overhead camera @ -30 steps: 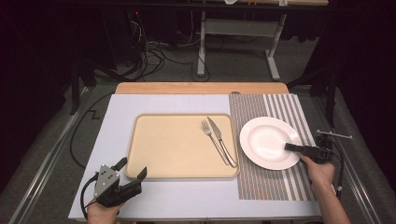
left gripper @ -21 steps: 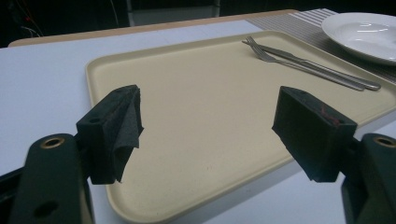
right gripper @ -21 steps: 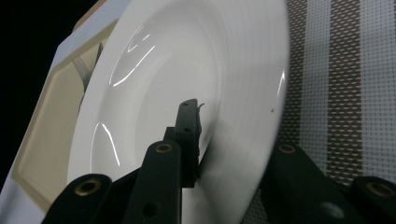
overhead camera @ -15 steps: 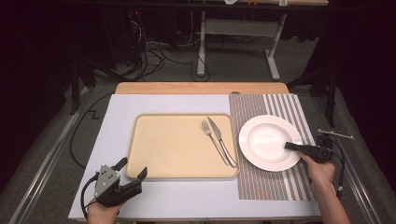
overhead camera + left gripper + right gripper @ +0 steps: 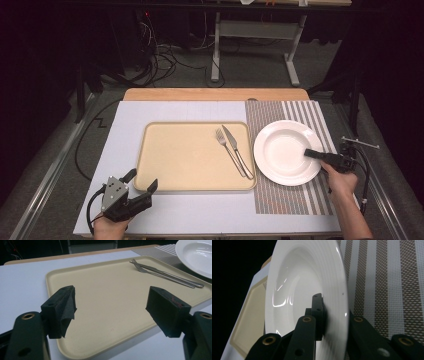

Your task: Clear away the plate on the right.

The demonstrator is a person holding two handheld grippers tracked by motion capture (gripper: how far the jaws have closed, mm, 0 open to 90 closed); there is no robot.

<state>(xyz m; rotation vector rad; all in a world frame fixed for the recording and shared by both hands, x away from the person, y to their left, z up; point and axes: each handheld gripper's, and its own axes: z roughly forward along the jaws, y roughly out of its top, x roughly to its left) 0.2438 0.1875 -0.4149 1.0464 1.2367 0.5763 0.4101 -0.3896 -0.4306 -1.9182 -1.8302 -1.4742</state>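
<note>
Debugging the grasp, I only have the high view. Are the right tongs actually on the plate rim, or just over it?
Observer: On it. In the right gripper view the right tongs are shut on the rim of the plate, one jaw inside, one under.
Operator: Left tongs holding anything?
Observer: No. In the left gripper view the left tongs stand wide open, over the near edge of the tray.
Operator: Cutlery touching the plate?
Observer: No. The fork and knife lie together on the tray, short of the plate.
</note>
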